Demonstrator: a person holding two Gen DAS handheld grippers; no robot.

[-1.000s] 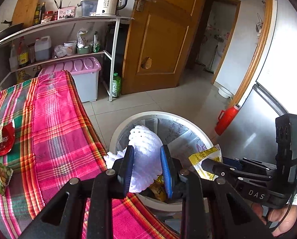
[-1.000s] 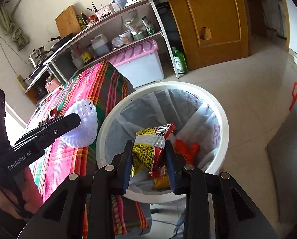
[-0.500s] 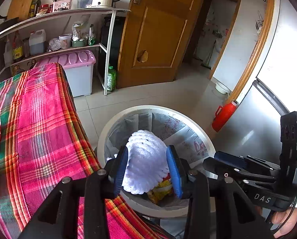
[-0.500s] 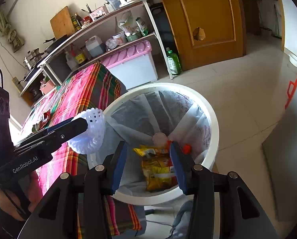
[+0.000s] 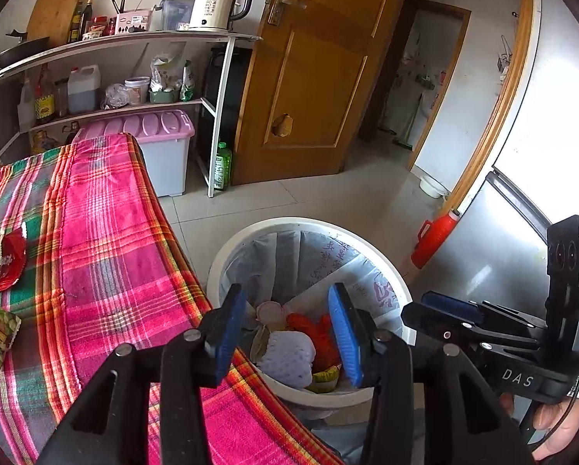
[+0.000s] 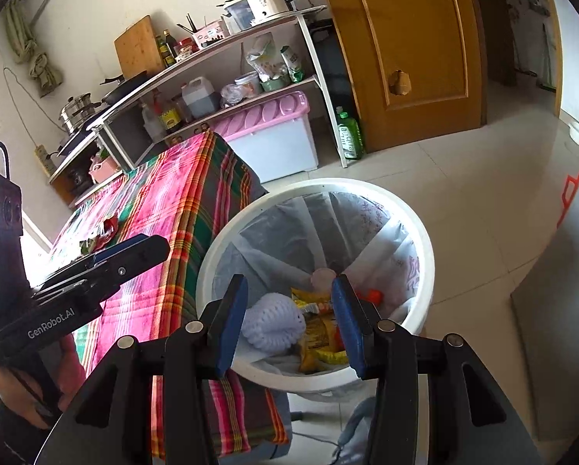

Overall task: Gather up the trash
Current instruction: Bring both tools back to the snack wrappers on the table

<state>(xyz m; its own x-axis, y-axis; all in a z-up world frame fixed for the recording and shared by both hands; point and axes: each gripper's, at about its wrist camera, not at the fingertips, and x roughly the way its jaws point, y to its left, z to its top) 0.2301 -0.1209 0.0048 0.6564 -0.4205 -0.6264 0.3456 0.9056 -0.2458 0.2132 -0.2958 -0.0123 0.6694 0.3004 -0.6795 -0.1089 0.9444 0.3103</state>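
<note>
A white bin (image 5: 308, 228) with a grey liner stands on the floor beside the table. In it lie a white foam net (image 5: 285, 356), a yellow snack wrapper (image 6: 320, 333) and red scraps. My left gripper (image 5: 285, 310) hovers over the bin with its jaws opening and nothing between them. My right gripper (image 6: 289, 294) hangs open above the same bin (image 6: 367, 186), also with nothing in it; the foam net (image 6: 272, 323) shows below it. Each gripper appears in the other's view: the right gripper (image 5: 444, 310) and the left gripper (image 6: 134, 248).
The table carries a pink plaid cloth (image 5: 95, 252), with red and green wrappers (image 5: 2, 263) near its left edge. Behind stand a metal shelf (image 5: 134, 42) with a kettle, a pink-lidded box (image 5: 153, 131), a wooden door (image 5: 316, 77) and a fridge (image 5: 522, 232) on the right.
The left jaws opened and the foam net dropped into the bin. The right jaws opened and the yellow wrapper fell in too.
</note>
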